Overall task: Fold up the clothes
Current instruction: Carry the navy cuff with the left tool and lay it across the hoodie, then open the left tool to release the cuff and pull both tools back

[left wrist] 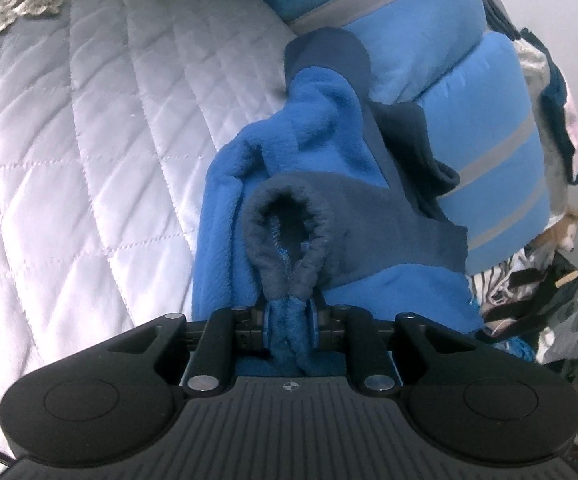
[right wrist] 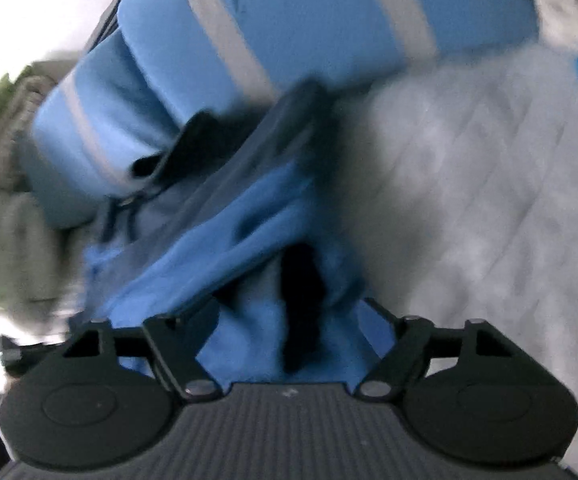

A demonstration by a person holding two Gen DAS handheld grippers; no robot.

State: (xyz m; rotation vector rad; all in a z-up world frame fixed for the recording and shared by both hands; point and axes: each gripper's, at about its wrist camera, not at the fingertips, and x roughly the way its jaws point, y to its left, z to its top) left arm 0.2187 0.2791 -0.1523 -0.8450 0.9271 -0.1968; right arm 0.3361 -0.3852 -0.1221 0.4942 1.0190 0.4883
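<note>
On the quilted bedspread the blue fleece garment lies bunched against folded blankets. The left gripper pinches its cuff; the right gripper stands wide, gripping nothing — better grab an edge and pull taut first.

blurred view: right gripper jaws stand wide over blue fleece, beside rolled blanket on white quilt.

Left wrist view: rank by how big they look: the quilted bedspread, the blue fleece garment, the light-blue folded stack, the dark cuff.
1. quilted bedspread
2. blue fleece garment and light-blue folded stack: alike, unranked
3. dark cuff
</note>
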